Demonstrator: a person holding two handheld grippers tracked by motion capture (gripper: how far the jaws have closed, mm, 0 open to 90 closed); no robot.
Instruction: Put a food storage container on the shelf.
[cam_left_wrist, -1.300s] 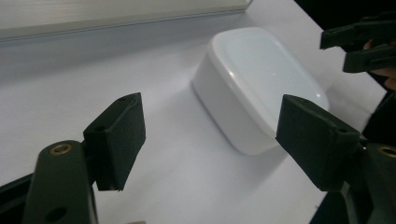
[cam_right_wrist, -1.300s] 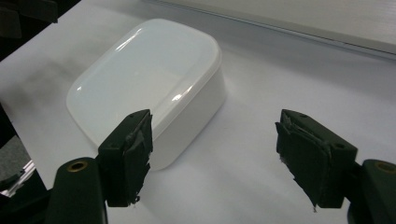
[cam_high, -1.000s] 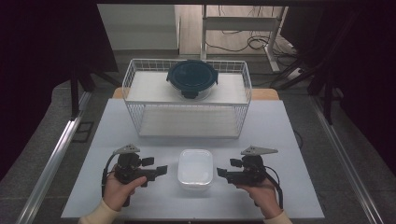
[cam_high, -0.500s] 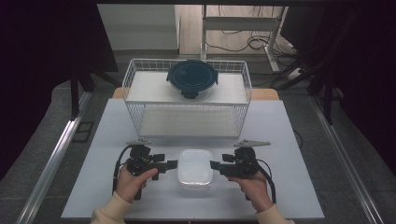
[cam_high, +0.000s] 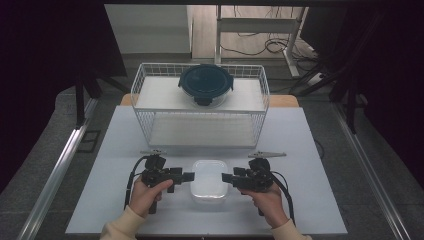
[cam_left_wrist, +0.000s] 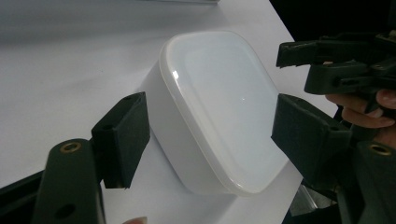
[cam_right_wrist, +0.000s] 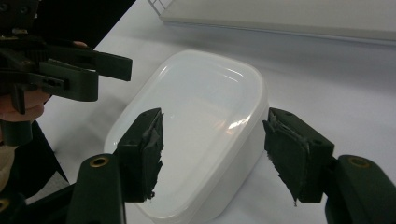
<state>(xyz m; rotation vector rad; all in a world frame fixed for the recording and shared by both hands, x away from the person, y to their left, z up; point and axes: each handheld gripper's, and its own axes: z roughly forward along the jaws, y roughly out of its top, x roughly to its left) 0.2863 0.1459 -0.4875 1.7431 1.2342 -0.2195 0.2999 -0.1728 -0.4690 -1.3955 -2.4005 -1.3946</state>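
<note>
A white rounded-rectangle container (cam_high: 209, 180) with its lid on lies on the white table near the front edge. My left gripper (cam_high: 189, 176) comes at its left end and my right gripper (cam_high: 226, 177) at its right end, each lying level in a hand. In the left gripper view the container (cam_left_wrist: 219, 93) sits between the jaws of the left gripper (cam_left_wrist: 210, 135), which have just been closing; the pads stand off its walls. In the right gripper view the container (cam_right_wrist: 205, 102) likewise lies between the closing jaws of the right gripper (cam_right_wrist: 219, 151), untouched.
A white wire basket (cam_high: 145, 107) with two shelves stands at the back of the table. On its upper shelf rests a round dark-lidded container (cam_high: 206, 84). Bare table (cam_high: 320, 150) lies to either side of the hands.
Both hands have moved inward from the sides, so the jaw tips now reach the white container's ends. The container has stayed in place.
</note>
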